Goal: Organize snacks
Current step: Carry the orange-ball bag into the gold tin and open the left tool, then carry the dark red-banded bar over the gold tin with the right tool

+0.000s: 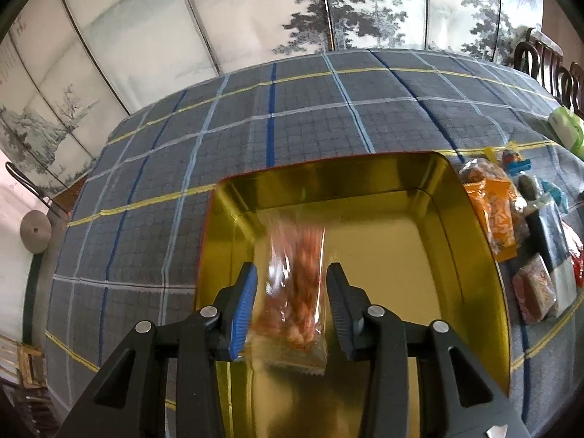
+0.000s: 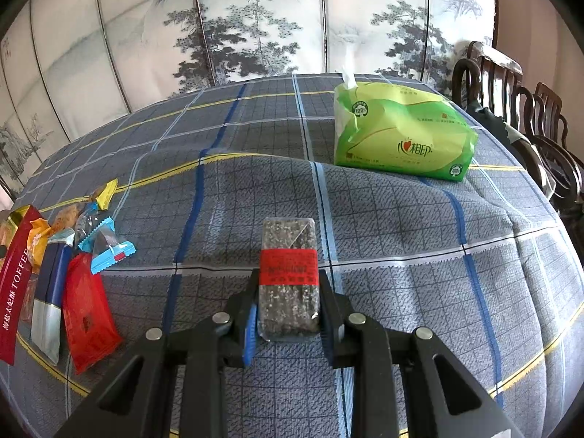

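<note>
A clear packet of reddish snack (image 1: 295, 288) hangs blurred between the fingers of my left gripper (image 1: 292, 270), over the open gold tin (image 1: 471, 226). A gap shows on each side of the packet, so the pads do not press it and the gripper is open. My right gripper (image 2: 289, 273) is shut on a dark speckled bar with a red label (image 2: 288, 233), held just above the plaid tablecloth (image 2: 401, 237). More wrapped snacks lie right of the tin: an orange packet (image 1: 496, 219) and a pink one (image 1: 533, 292).
A green tissue pack (image 2: 398, 135) sits at the back right of the table. Left of the right gripper lie a red packet (image 2: 87, 314), a blue candy (image 2: 109, 252), a navy and silver packet (image 2: 51, 292) and the tin's red side (image 2: 14, 284). Dark wooden chairs (image 2: 511, 91) line the right edge.
</note>
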### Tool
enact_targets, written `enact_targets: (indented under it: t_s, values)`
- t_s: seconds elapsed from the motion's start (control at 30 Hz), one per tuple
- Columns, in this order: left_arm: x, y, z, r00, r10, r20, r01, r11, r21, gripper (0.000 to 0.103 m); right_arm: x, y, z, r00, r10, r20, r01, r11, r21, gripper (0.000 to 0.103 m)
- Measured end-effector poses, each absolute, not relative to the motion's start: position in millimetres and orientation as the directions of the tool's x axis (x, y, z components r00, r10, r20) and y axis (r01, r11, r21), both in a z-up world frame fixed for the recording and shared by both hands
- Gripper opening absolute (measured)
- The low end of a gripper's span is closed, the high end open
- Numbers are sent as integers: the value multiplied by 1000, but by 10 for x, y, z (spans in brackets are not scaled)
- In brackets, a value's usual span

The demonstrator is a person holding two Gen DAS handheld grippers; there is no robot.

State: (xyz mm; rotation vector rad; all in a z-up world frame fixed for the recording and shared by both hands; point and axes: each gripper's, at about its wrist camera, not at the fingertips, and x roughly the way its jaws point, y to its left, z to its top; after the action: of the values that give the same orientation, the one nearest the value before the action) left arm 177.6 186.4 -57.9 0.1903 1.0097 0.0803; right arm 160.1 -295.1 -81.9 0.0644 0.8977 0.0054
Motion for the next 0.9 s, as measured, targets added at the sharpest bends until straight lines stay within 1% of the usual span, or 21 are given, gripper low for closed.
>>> enact_targets:
  t_s: [0.13,0.2,0.27,0.3,0.37,0.47,0.6,0.9]
  values:
    - [1808,1903,-585,525,159,-836,13,981,195,37,1601,-2950,-819,623,32,-781,22,998,58,27]
    - [1799,1914,-574,525,163,-835,7,981,196,41,1602,-2950,-819,624,32,-781,22,998,59,27]
    - [1741,1911,-532,540,161,-826,1,982,191,49,1602,-2949,-819,623,32,-781,22,998,58,27]
    - [1701,1900,-505,552,165,-817,-5,981,195,51,1601,-2949,-817,623,32,-781,22,998,58,27]
    - [1614,1866,-453,576,183,-797,-12,976,216,60,1601,-2950,-818,623,32,-781,22,998,58,27]
    - [1473,1798,-370,602,203,-772,-21,971,239,61,1603,-2948,-819,623,32,-781,21,998,58,27]
    - [1237,1748,-220,627,195,-754,-45,975,215,62,1600,-2949,-818,624,36,-781,21,998,63,27]
    - [794,1607,67,672,229,-704,-105,971,215,75,1533,-2982,-793,640,50,-766,20,996,81,27]
